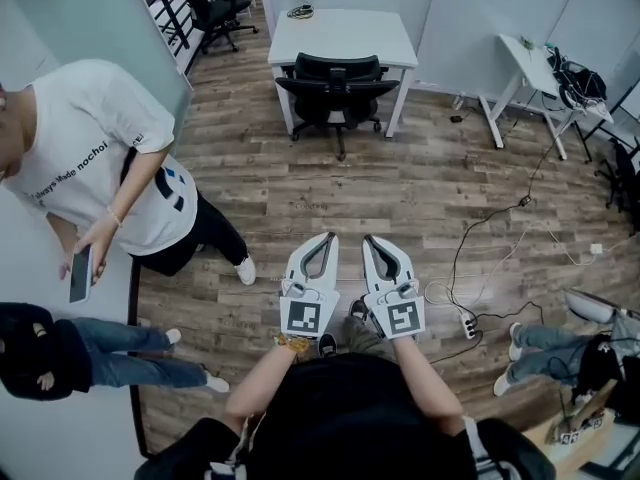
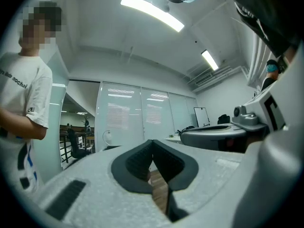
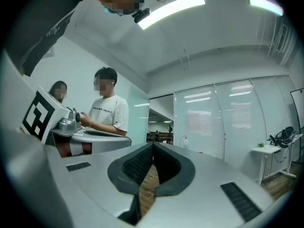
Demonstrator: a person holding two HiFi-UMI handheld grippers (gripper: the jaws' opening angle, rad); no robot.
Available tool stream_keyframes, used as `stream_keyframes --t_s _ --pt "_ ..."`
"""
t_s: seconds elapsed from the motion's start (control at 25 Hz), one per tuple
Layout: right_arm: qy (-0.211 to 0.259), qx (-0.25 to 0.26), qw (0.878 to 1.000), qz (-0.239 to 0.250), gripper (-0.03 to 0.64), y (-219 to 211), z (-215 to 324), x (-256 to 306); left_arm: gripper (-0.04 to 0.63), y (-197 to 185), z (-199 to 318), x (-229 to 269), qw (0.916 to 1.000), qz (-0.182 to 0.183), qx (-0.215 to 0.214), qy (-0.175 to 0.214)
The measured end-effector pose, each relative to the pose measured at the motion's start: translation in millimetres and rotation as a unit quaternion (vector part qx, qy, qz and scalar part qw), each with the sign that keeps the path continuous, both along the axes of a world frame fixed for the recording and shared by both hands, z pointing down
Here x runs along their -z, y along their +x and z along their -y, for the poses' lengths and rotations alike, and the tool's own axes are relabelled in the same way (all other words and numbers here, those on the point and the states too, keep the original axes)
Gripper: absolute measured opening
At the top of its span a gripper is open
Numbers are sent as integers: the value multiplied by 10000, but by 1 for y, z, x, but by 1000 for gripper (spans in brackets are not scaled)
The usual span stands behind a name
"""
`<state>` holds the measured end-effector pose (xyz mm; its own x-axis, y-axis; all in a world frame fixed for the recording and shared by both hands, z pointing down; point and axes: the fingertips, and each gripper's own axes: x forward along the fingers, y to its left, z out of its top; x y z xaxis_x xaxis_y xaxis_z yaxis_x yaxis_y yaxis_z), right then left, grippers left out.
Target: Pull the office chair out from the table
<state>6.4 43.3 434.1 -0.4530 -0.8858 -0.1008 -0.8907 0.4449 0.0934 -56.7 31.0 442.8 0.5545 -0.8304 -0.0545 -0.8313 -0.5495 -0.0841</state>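
Observation:
A black office chair (image 1: 338, 88) stands tucked under the white table (image 1: 342, 36) at the far middle of the room. My left gripper (image 1: 329, 238) and right gripper (image 1: 371, 239) are held side by side, pointing level toward the chair, well short of it over the wooden floor. Both are shut with nothing between their jaws. In the left gripper view my left gripper (image 2: 152, 141) has its tips touching; in the right gripper view my right gripper (image 3: 153, 146) looks the same. The chair is hidden behind the jaws in both gripper views.
A person in a white T-shirt (image 1: 100, 148) stands at the left with a phone; another person (image 1: 110, 353) stands lower left. Cables and a power strip (image 1: 466, 323) lie on the floor at right. A second white table (image 1: 535, 68) stands far right, another person's legs (image 1: 545, 348) near it.

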Motion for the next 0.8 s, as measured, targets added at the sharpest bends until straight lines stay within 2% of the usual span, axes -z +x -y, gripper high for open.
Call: stream_keyframes --t_s 0.28,0.48,0.8 --pt "-45 130 9999 3 6 28 62 3 17 27 57 -3 9997 79 214 -102" --pt "63 485 9988 18 6 44 94 -2 17 45 90 -2 9991 104 401 -85" --pt "-212 644 9977 -86 6 63 138 -18 17 65 133 -9 9983 59 548 -195"
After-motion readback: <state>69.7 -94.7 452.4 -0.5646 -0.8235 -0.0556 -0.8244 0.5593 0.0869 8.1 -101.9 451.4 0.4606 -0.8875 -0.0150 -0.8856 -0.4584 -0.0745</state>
